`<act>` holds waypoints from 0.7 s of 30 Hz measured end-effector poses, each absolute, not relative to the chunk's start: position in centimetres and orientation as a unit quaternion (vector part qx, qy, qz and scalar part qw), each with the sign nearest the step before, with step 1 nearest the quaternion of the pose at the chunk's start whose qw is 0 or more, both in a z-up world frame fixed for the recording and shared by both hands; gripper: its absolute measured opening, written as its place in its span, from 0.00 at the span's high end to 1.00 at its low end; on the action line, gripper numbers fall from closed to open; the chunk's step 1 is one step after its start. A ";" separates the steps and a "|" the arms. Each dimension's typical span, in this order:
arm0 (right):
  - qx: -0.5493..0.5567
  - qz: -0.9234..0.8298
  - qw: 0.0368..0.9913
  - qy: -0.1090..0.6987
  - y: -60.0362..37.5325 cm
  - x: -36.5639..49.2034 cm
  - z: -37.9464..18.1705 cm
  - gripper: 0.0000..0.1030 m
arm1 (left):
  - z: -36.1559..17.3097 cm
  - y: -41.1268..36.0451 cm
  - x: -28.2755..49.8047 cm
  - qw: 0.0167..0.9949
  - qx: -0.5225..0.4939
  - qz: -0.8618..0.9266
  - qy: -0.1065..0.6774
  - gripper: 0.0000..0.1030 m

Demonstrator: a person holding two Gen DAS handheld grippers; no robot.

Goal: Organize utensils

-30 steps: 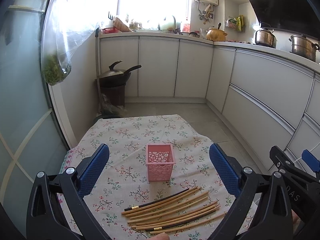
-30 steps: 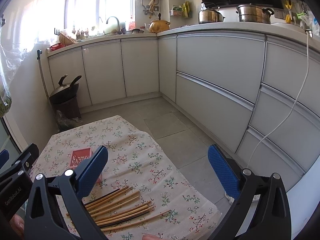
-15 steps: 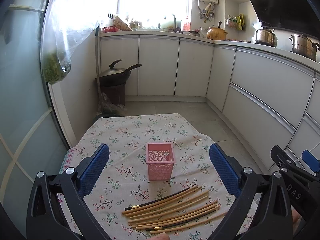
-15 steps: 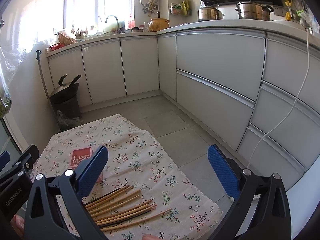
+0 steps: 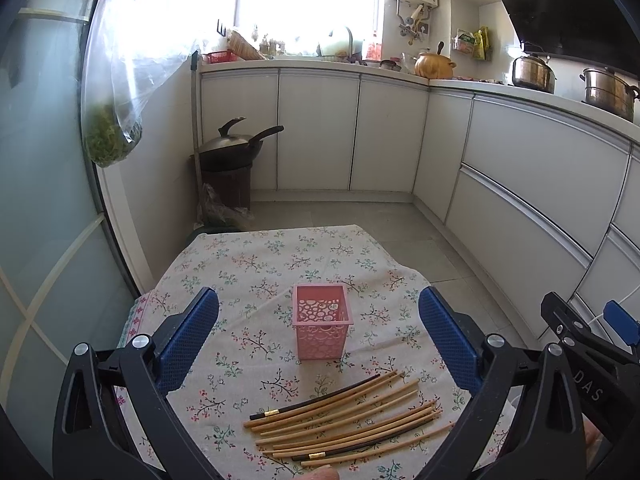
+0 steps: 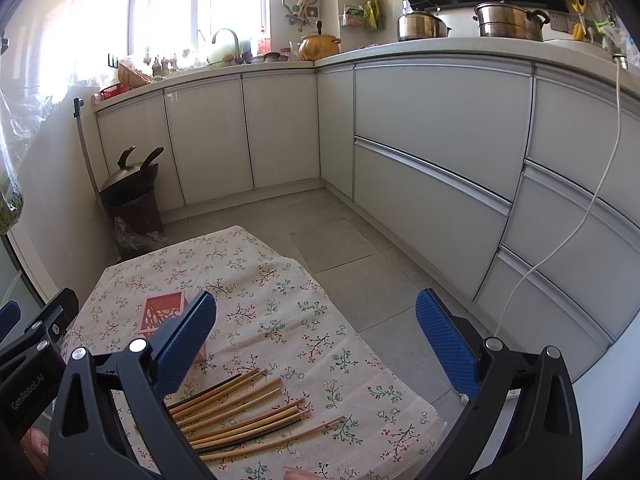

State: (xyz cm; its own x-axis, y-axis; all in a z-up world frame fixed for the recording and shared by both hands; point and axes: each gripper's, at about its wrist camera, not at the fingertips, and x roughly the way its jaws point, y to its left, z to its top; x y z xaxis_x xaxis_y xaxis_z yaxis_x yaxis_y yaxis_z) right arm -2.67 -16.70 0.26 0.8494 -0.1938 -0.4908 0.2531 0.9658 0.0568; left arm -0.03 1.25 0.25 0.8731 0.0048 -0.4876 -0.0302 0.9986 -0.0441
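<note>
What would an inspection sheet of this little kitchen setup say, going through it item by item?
Surface: small table under a floral tablecloth.
Job's things: pink basket upright, looks empty; chopsticks lying loose in front of it, apart from it.
Clutter: nothing seen on the cloth.
Grippers: left gripper open, holding nothing; right gripper open, holding nothing.
Cables: white cable hanging down the cabinet fronts.
Surroundings: wok on a bin, pots on the counter, hanging plastic bag of greens.
</note>
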 end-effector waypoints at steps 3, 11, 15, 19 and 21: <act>0.060 -0.116 0.960 0.249 -16.6 -2.7 0.2 0.05 | 0.2 1.3 0.0 0.967 -0.026 0.009 0.252 0.07; 0.060 -0.115 0.959 0.251 -16.6 -2.6 0.0 0.05 | 0.1 1.3 0.0 0.967 -0.026 0.009 0.254 0.07; 0.060 -0.115 0.959 0.252 -16.5 -2.6 0.0 0.05 | 0.1 1.4 0.0 0.967 -0.026 0.009 0.254 0.07; 0.060 -0.114 0.959 0.254 -16.3 -2.7 -0.2 0.05 | -0.2 1.5 0.0 0.966 -0.027 0.010 0.256 0.07; 0.060 -0.114 0.958 0.255 -16.3 -2.7 -0.2 0.05 | -0.1 1.5 0.0 0.966 -0.026 0.010 0.255 0.07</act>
